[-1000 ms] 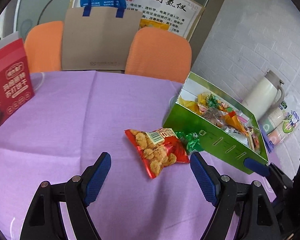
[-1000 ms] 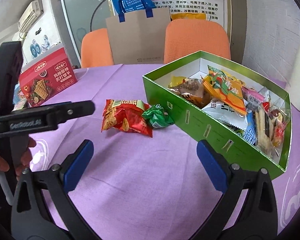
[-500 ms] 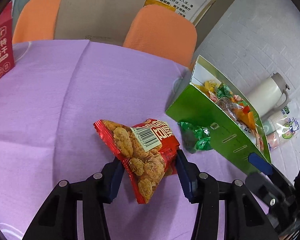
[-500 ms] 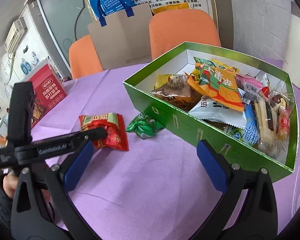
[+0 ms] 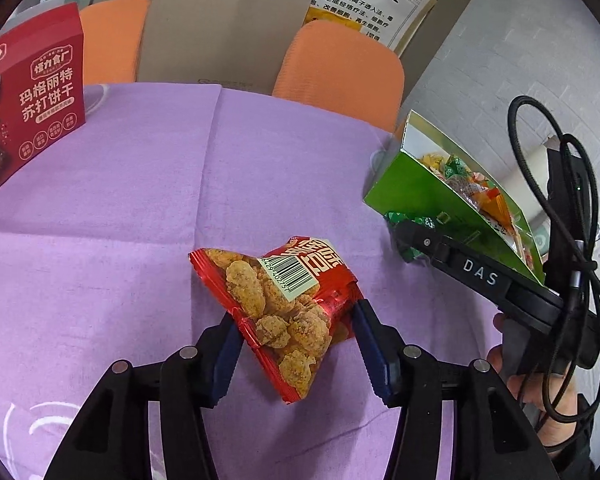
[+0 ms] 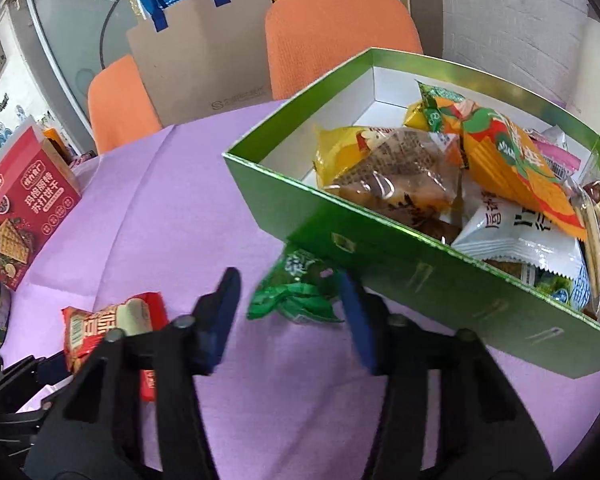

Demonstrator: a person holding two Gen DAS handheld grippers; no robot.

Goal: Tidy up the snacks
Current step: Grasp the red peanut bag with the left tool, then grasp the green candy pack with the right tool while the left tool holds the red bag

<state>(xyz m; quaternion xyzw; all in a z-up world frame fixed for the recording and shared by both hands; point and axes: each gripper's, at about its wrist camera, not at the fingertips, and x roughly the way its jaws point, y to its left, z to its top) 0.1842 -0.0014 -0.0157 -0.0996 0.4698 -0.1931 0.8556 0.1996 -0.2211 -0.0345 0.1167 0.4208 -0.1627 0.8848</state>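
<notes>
A red snack packet [image 5: 284,300] printed with fried nuggets is pinched between the blue pads of my left gripper [image 5: 296,316], tilted just over the purple tablecloth [image 5: 100,220]; the jaws are easing open slightly. The same packet [image 6: 112,328] shows at lower left in the right wrist view. My right gripper [image 6: 287,276] straddles a small green packet [image 6: 296,296] lying against the front wall of the green box [image 6: 380,248]. Its jaws are closing, and a thin gap remains at the left pad. The box holds several wrapped snacks.
A red cracker box [image 5: 32,96] stands at the table's far left. Two orange chairs [image 5: 340,60] and a brown paper bag [image 5: 220,28] sit behind the table. A person's hand [image 5: 540,388] grips the right tool's handle, with a looped black cable beside it.
The left jaws closed on the red packet and raised its end. The right gripper moved in to the green packet by the box and its wide jaws narrowed around it.
</notes>
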